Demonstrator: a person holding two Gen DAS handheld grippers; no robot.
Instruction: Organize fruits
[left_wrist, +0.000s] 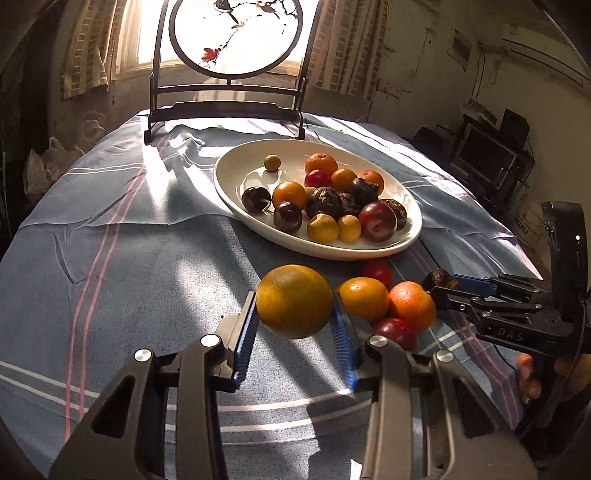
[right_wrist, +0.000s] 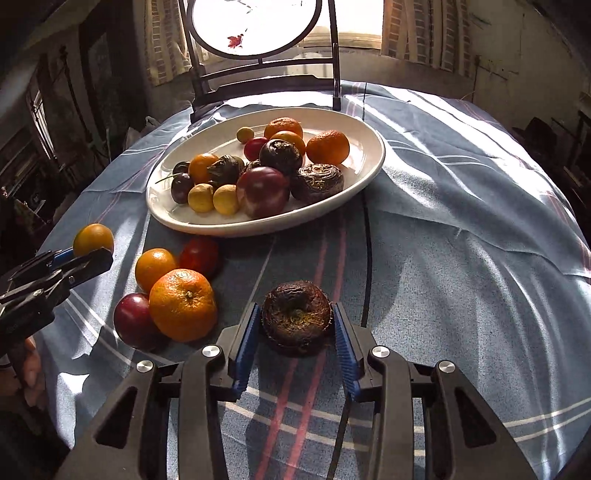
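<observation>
Left gripper (left_wrist: 294, 310) clamped on yellow-orange citrus (left_wrist: 293, 301), right gripper (right_wrist: 295, 323) clamped on dark wrinkled fruit (right_wrist: 296, 317), possibly a mangosteen, near the white plate (right_wrist: 369, 162).

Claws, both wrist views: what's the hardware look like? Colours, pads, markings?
Both match: the left claw and right claw have dark grey angular linkage arms with triangular cutouts and round silver pivot bolts. Fingers carry ribbed blue pads. Seen side-on, the right claw's black body bears "DAS" lettering. No sleeves visible.
</observation>
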